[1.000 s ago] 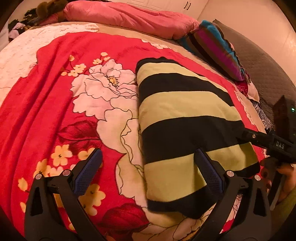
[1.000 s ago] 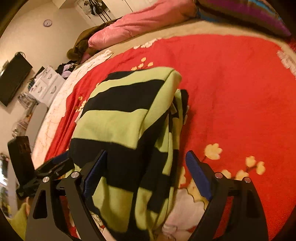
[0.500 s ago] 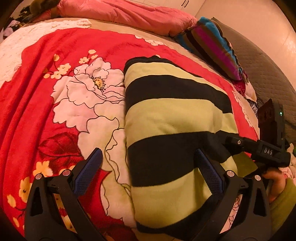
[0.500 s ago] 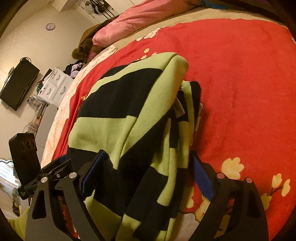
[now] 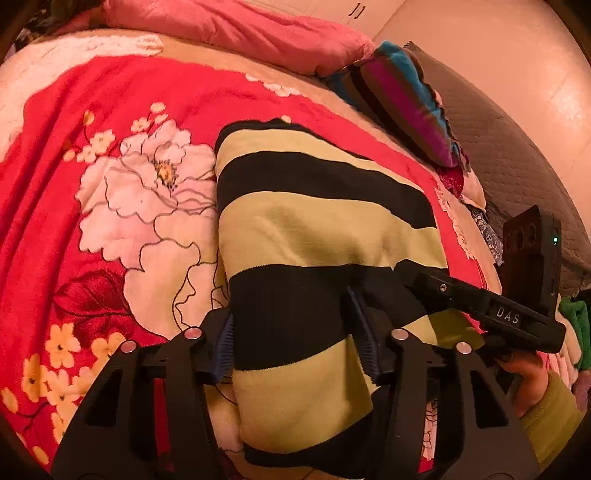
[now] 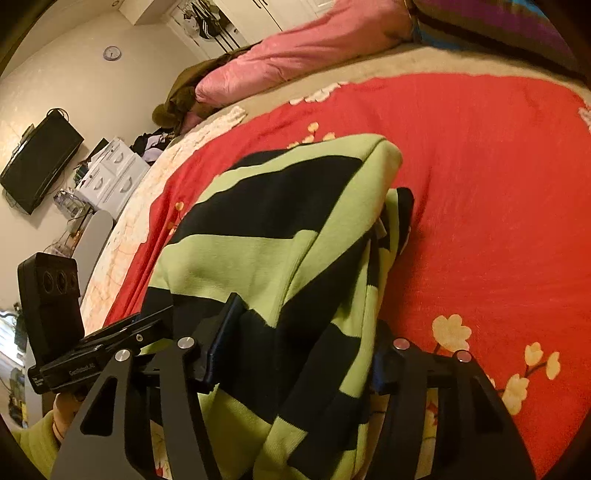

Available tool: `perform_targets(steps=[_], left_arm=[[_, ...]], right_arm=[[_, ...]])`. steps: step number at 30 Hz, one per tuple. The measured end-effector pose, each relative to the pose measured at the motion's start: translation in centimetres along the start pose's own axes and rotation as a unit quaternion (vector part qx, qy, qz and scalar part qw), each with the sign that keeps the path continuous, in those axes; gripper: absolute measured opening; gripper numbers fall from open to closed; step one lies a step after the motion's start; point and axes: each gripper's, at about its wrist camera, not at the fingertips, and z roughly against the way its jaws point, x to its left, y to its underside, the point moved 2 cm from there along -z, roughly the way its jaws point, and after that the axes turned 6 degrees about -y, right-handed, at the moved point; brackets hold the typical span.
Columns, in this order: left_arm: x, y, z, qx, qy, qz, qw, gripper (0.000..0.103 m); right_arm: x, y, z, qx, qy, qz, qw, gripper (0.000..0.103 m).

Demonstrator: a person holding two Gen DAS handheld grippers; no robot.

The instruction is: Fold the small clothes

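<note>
Now — sweater (image 5: 317,229) folded, green-black stripes | both grippers' fingers closing around its near edge

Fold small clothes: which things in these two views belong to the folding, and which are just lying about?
Part of the job:
striped sweater
left gripper, closing around its near end
right gripper, closing around it too

Lying about:
pink pillow
striped cushion
wall clock
television
white drawers
</note>
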Motion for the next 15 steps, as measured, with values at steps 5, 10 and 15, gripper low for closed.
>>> perform_targets(steps=[5,10,15], left_arm=[[-0.8,0.0,1.4,-0.008,0.001,-0.014,0.9999,0.042],[-0.7,0.3,2.6,-0.013,-0.002,-0.016,0.9998,0.041],[0.7,0.5,3.8,-0.006,-0.006,0.012,0.9999,0.041]], right_arm=[[1.0,0.3,1.0,-0.006,0.001,0.001,1.0,0.056],[1.8,0.6,1.3,-0.005,-0.016,-0.008,1.0,0.052],[3.6,1.5,1.1,0.008,-0.019,-0.001,1.0,0.052]])
